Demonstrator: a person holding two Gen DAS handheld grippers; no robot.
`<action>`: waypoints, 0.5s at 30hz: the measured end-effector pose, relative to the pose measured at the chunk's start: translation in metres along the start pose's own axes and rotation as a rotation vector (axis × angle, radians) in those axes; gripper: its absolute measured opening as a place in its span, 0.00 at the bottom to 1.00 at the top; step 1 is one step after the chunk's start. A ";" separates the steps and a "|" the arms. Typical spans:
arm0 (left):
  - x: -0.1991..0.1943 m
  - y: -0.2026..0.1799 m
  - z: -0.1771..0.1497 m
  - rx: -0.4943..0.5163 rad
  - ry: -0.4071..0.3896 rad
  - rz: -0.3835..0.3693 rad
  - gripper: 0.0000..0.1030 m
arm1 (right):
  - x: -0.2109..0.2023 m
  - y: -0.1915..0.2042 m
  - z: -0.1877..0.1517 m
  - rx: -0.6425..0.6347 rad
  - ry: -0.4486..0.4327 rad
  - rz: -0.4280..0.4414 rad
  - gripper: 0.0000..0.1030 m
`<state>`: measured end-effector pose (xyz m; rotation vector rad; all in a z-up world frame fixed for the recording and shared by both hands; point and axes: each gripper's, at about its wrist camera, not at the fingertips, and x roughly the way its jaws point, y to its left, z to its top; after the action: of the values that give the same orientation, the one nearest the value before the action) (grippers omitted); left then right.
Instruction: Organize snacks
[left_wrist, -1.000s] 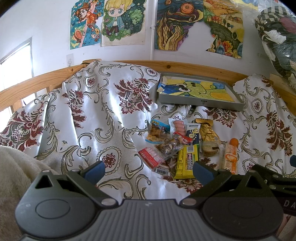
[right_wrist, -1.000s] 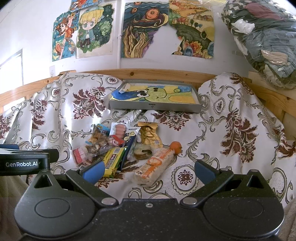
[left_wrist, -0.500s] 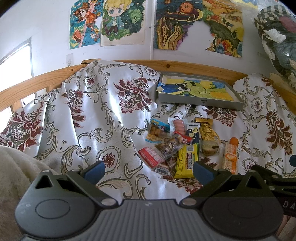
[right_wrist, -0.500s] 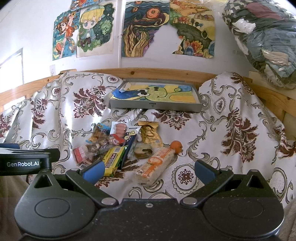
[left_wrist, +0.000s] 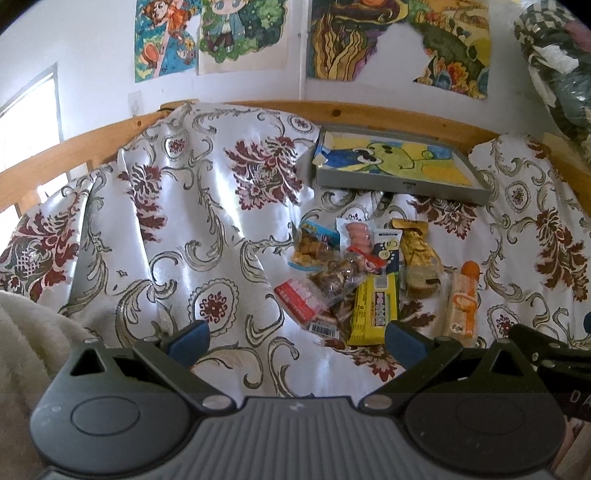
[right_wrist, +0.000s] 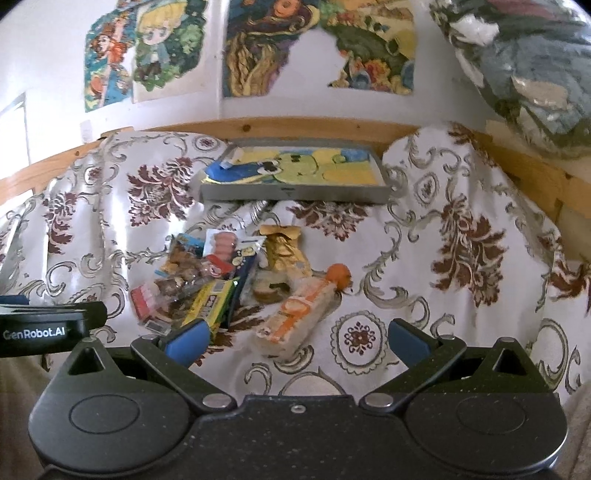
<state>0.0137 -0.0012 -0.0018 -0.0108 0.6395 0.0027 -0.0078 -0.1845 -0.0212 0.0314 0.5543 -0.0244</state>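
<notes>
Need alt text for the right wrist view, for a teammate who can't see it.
The open right gripper hovers over a floral bedcover, empty, with a pile of snack packets just ahead and left. A shallow grey tray with a cartoon picture inside sits beyond the pile, against a wooden rail.

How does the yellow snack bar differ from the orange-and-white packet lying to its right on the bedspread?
The yellow snack bar is opaque yellow; the orange-and-white packet looks partly see-through, with an orange end. The yellow snack bar is overlapped by neighbouring snacks in the pile; the orange-and-white packet lies apart. Both are long, lie flat and are untouched by either gripper.
</notes>
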 end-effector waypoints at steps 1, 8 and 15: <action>0.001 0.000 0.001 0.004 0.005 -0.002 1.00 | 0.001 -0.001 0.001 0.006 0.010 -0.002 0.99; 0.013 -0.004 0.011 0.019 0.059 -0.024 1.00 | 0.014 -0.004 0.011 0.001 0.056 -0.006 0.99; 0.026 -0.007 0.023 0.037 0.089 -0.034 1.00 | 0.032 -0.008 0.020 0.007 0.115 0.008 0.99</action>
<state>0.0489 -0.0079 0.0011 0.0135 0.7278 -0.0429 0.0297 -0.1932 -0.0209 0.0418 0.6693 -0.0170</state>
